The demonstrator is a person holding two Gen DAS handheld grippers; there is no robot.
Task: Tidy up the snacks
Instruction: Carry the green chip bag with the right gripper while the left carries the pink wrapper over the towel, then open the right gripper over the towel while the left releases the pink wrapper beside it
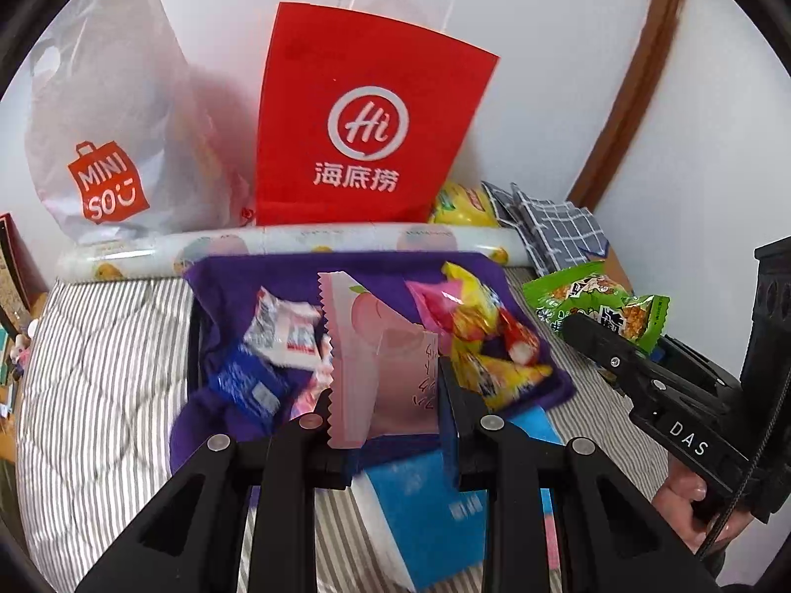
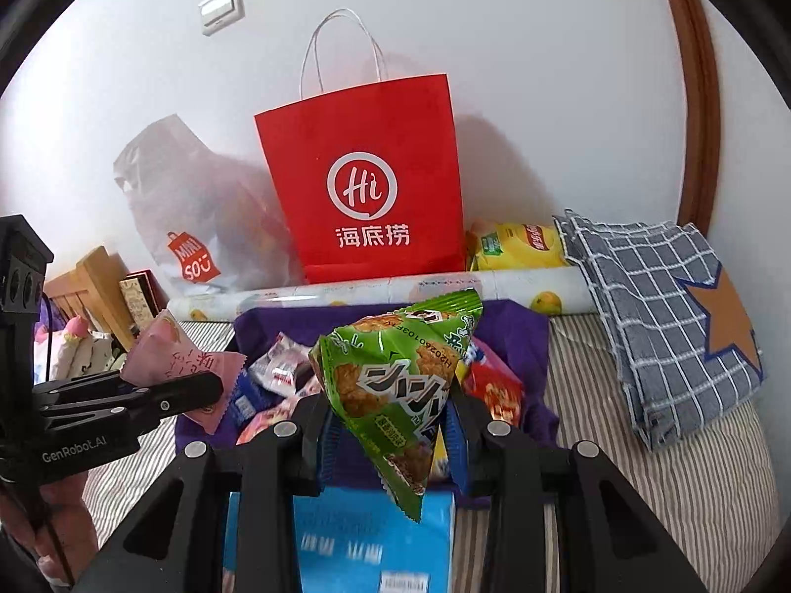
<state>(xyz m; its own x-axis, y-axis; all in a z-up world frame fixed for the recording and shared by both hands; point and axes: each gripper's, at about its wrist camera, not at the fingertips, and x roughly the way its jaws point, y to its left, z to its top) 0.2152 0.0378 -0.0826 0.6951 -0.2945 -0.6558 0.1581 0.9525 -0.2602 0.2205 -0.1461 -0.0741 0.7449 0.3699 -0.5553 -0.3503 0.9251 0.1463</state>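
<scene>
My left gripper [image 1: 383, 395] is shut on a pink peach snack packet [image 1: 380, 360], held above a purple cloth [image 1: 277, 276] strewn with several small snack packets. My right gripper [image 2: 385, 405] is shut on a green snack bag [image 2: 395, 375] above the same purple cloth [image 2: 514, 336]. In the left wrist view the right gripper [image 1: 593, 341] shows at the right with the green snack bag [image 1: 593, 296] in it. The right wrist view has the left gripper [image 2: 197, 385] at the left with the pink packet [image 2: 178, 360]. A red paper bag [image 1: 366, 118] [image 2: 366, 183] stands upright against the wall behind.
A white plastic shopping bag [image 1: 109, 113] leans left of the red bag. A rolled printed sheet [image 1: 296, 242] lies along the cloth's far edge. A yellow snack bag [image 2: 514, 244] and a folded checked cloth [image 2: 657, 306] sit at the right. A blue box [image 2: 346, 538] lies below on the striped bedding [image 1: 99, 370].
</scene>
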